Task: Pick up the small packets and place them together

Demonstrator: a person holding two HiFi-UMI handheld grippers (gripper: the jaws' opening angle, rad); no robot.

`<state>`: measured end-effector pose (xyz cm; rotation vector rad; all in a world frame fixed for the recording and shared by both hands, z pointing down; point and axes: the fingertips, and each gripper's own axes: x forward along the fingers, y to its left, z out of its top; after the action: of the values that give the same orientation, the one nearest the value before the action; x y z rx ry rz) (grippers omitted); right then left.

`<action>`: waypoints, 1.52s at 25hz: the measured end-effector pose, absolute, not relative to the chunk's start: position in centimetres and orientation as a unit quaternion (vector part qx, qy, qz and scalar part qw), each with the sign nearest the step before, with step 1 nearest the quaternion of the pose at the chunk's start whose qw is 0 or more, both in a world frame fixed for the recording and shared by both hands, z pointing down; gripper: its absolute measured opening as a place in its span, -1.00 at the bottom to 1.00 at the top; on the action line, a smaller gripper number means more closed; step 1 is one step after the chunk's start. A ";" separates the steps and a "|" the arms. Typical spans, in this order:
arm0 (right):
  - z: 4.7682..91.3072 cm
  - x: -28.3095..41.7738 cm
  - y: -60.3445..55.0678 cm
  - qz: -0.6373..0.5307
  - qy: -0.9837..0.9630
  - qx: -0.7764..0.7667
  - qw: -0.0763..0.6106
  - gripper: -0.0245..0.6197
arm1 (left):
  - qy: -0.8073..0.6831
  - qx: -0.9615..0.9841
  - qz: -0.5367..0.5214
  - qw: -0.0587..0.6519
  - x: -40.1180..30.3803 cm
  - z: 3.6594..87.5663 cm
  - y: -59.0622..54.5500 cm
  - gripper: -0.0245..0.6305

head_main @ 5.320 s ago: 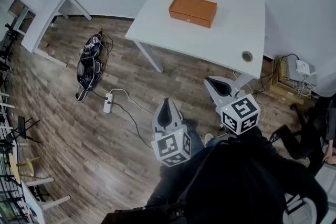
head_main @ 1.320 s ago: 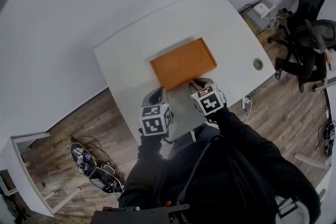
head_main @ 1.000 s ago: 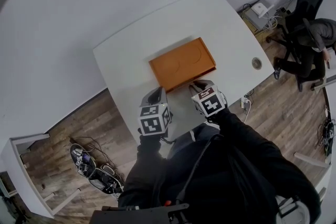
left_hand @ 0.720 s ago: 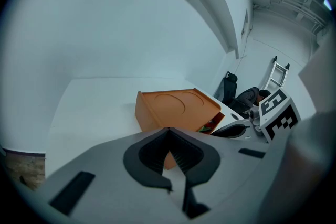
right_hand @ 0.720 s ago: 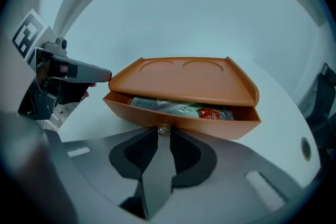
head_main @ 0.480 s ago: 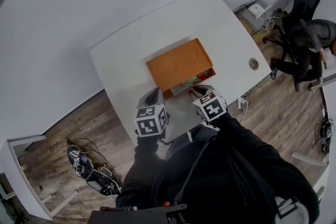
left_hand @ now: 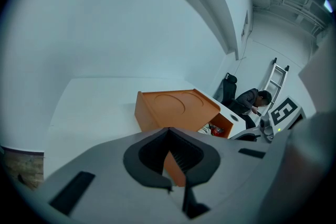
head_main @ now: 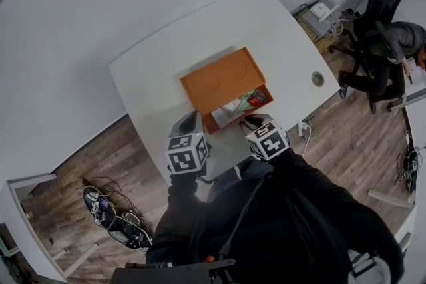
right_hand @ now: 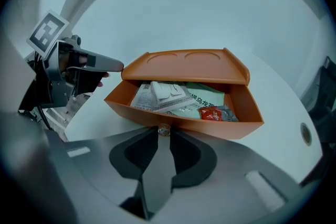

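Orange drawer (right_hand: 215,127) of packets (right_hand: 168,94), long side toward right gripper (right_hand: 164,135), fingers pinching knob (right_hand: 164,129); left gripper (left_hand: 168,129) fingers together.

Black sleeves (head_main: 319,189), grey marker-cubed tongs (head_main: 190,119)

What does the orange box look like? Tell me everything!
The orange box sits flat on the white table. Its smooth top has two round marks pressed into it. Its drawer is pulled partly out, with small packets lying inside, one red. The right tongs pinch the little shiny knob on the drawer's front.
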<state>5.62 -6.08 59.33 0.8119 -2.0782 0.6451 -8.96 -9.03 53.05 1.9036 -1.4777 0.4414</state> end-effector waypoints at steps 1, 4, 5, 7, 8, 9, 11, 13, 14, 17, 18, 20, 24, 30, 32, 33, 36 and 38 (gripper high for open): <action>59.3 5.7 -5.9 0.256 -0.820 0.320 0.399 -0.70 | -0.568 0.731 0.169 0.339 -9.0 53.0 -9.0 -0.93; 59.3 6.1 -5.3 0.260 -0.819 0.317 0.401 -0.70 | -0.568 0.730 0.167 0.341 -9.0 53.0 -9.0 -0.93; 59.3 6.2 -5.1 0.261 -0.819 0.315 0.402 -0.70 | -0.568 0.730 0.166 0.341 -9.0 53.0 -9.0 -0.93; 59.3 6.4 -4.6 0.263 -0.819 0.312 0.404 -0.70 | -0.568 0.730 0.166 0.342 -9.0 53.0 -9.0 -0.93; 59.3 6.5 -4.3 0.265 -0.819 0.310 0.404 -0.70 | -0.569 0.730 0.166 0.342 -9.0 53.0 -9.0 -0.93; 59.3 6.6 -4.1 0.266 -0.819 0.309 0.404 -0.70 | -0.569 0.730 0.166 0.341 -9.0 53.0 -9.0 -0.93; 59.4 6.7 -3.7 0.268 -0.820 0.307 0.403 -0.70 | -0.570 0.730 0.165 0.340 -9.0 53.0 -9.0 -0.93; 59.4 6.9 -3.3 0.270 -0.819 0.304 0.405 -0.70 | -0.571 0.729 0.164 0.339 -9.1 53.1 -9.0 -0.93; 59.4 7.0 -3.1 0.270 -0.819 0.302 0.406 -0.70 | -0.571 0.729 0.164 0.339 -9.1 53.1 -9.1 -0.93; 59.3 7.4 -2.5 0.274 -0.817 0.301 0.408 -0.70 | -0.572 0.729 0.165 0.338 -9.0 53.1 -9.1 -0.93; 59.3 7.6 -2.3 0.275 -0.817 0.301 0.409 -0.70 | -0.572 0.729 0.166 0.338 -9.0 53.1 -9.1 -0.93; 59.2 7.8 -1.8 0.278 -0.816 0.299 0.409 -0.70 | -0.573 0.728 0.167 0.338 -9.0 53.0 -9.1 -0.93; 59.3 8.2 -1.2 0.281 -0.815 0.298 0.411 -0.70 | -0.575 0.726 0.165 0.339 -9.0 53.0 -9.1 -0.93; 59.1 8.2 -0.9 0.282 -0.818 0.294 0.406 -0.70 | -0.575 0.726 0.164 0.341 -8.9 53.2 -9.1 -0.93; 59.0 8.3 -1.0 0.280 -0.819 0.293 0.406 -0.70 | -0.576 0.725 0.163 0.342 -8.9 53.2 -9.1 -0.93; 59.0 8.3 -1.0 0.279 -0.820 0.293 0.406 -0.70 | -0.576 0.725 0.162 0.342 -8.9 53.1 -9.1 -0.93; 59.2 8.3 -1.1 0.282 -0.819 0.295 0.404 -0.70 | -0.577 0.724 0.159 0.343 -9.0 53.1 -9.1 -0.93; 59.3 8.4 -1.1 0.291 -0.816 0.296 0.402 -0.69 | -0.580 0.721 0.154 0.347 -9.1 53.0 -9.0 -0.93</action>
<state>8.43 -1.10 59.32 0.7473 -2.0636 0.7360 -9.07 -9.01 52.96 1.8696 -1.5059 0.3997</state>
